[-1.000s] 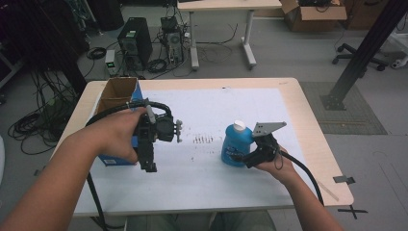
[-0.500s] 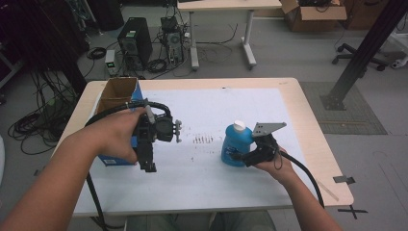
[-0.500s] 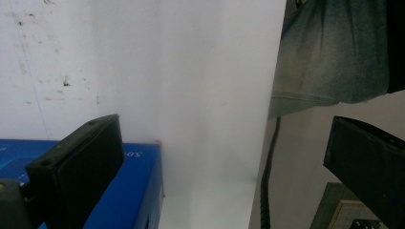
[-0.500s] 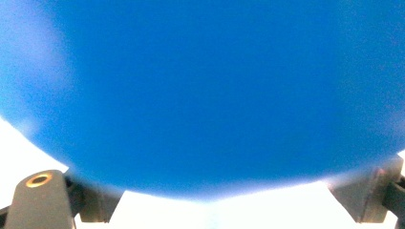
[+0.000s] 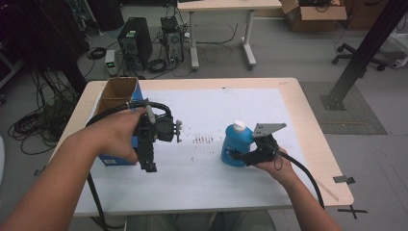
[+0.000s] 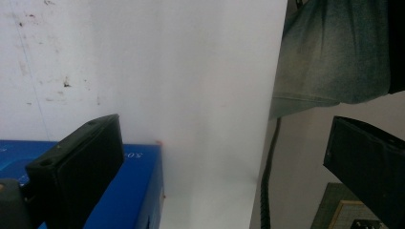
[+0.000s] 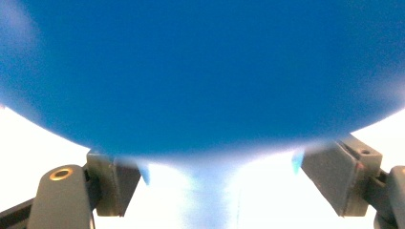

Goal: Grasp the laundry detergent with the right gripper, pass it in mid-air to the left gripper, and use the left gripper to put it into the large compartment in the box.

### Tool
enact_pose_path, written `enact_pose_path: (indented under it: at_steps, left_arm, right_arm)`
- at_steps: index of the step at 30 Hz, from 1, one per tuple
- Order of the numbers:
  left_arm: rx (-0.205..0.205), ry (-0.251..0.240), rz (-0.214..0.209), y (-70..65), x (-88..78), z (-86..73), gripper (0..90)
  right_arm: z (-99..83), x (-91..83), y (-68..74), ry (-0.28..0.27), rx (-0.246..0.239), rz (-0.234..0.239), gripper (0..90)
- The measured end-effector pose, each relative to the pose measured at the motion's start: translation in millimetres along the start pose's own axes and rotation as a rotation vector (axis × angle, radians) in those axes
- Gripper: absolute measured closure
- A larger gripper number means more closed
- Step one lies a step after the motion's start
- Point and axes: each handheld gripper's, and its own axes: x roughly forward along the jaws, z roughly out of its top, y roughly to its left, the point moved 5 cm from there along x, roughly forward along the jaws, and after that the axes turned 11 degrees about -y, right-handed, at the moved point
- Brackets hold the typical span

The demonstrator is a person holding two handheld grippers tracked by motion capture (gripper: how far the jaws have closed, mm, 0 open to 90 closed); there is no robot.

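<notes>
A: What is closest to us?

B: Two arms come in from the bottom. The right hand (image 5: 274,161) holds the right tongs (image 5: 235,156) low over the worktop (image 5: 308,120), which is light wood with a big white sheet (image 5: 216,110) on it.

A: What are those tongs doing?

B: They point at a round blue plastic bottle with a white cap (image 5: 236,143). The bottle stands up on the white sheet, toward the right side. In the right gripper view the blue bottle (image 7: 200,71) sits between the two black jaws, and the jaws have just been closing in on it. It is too blurry there to tell if the pads are pressing on the bottle yet.

A: And the other hand?

B: The left hand (image 5: 118,137) holds the left tongs (image 5: 150,166) a bit further left, pointing back at the near edge. In the left gripper view the jaws stand wide apart with nothing between them.

A: What is next to them?

B: A blue cardboard box with an open brown top (image 5: 115,98), just beside the left hand. The left gripper view shows its blue corner (image 6: 138,186) behind one jaw.

A: And far away?

B: A grey floor with a black computer tower (image 5: 136,45), lots of dark cables (image 5: 36,125), and another table (image 5: 221,7).
</notes>
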Motion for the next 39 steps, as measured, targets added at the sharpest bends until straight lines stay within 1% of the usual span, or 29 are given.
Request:
enact_pose_path:
  at_steps: [3, 4, 5, 7, 8, 10, 14, 19, 22, 24, 26, 30, 33, 36, 39]
  left_arm:
    - [-0.001, 0.0, 0.001, 0.0, -0.2, -0.2, 0.4]
    - [-0.003, -0.003, 0.002, -0.1, -0.5, -0.3, 0.4]
    - [-0.003, -0.002, 0.002, -0.1, -0.7, -0.2, 0.4]
    - [-0.003, -0.003, 0.003, -0.1, -0.8, -0.1, 0.4]
    - [-0.002, -0.003, 0.004, -0.1, -0.9, 0.0, 0.4]
    - [0.0, -0.003, 0.003, -0.2, -0.8, 0.2, 0.4]
    - [0.0, -0.005, 0.004, -0.2, -1.3, 0.7, 0.4]
    - [0.0, -0.006, 0.004, 0.2, -1.5, 1.0, 0.4]
    - [-0.001, -0.005, 0.005, 0.6, -1.9, 1.2, 0.4]
    - [-0.001, -0.008, 0.006, 0.9, -2.0, 1.4, 0.4]
    - [0.001, -0.006, 0.005, 1.5, -2.9, 2.2, 0.4]
    - [0.005, -0.007, 0.01, 2.7, -5.9, 5.4, 0.4]
    - [0.008, -0.012, 0.013, 3.5, -9.0, 7.7, 0.4]
    - [0.012, -0.016, 0.017, 4.1, -12.9, 10.2, 0.4]
    - [0.017, -0.024, 0.018, 4.1, -16.4, 13.7, 0.3]
  right_arm:
    - [-0.3, 0.4, 0.4, 0.001, 0.0, 0.001, 23.2]
    - [-0.4, 0.5, 0.6, -0.001, -0.005, 0.004, 27.7]
    - [-0.2, 0.3, 0.9, -0.003, -0.006, 0.006, 29.2]
    - [0.2, 0.2, 2.4, -0.009, -0.02, 0.022, 35.3]
    - [0.5, 0.2, 3.6, -0.012, -0.026, 0.027, 39.9]
    - [0.6, -0.1, 5.1, -0.016, -0.049, 0.029, 41.0]
    - [0.7, -0.8, 6.1, -0.016, -0.068, 0.028, 43.0]
    - [0.7, -1.4, 9.4, -0.022, -0.107, 0.022, 44.8]
    - [0.5, -1.9, 9.7, -0.026, -0.108, 0.018, 45.3]
    - [1.0, -2.2, 9.8, -0.023, -0.098, 0.033, 45.5]
    - [2.0, -2.9, 9.9, -0.027, -0.096, 0.036, 45.5]
    - [13.3, -12.0, 11.6, -0.04, -0.101, 0.048, 45.5]
    - [22.1, -19.6, 13.3, -0.045, -0.107, 0.071, 45.5]
    - [31.4, -25.6, 16.9, -0.024, -0.133, 0.087, 45.4]
    - [40.2, -29.8, 22.0, 0.007, -0.147, 0.111, 45.4]
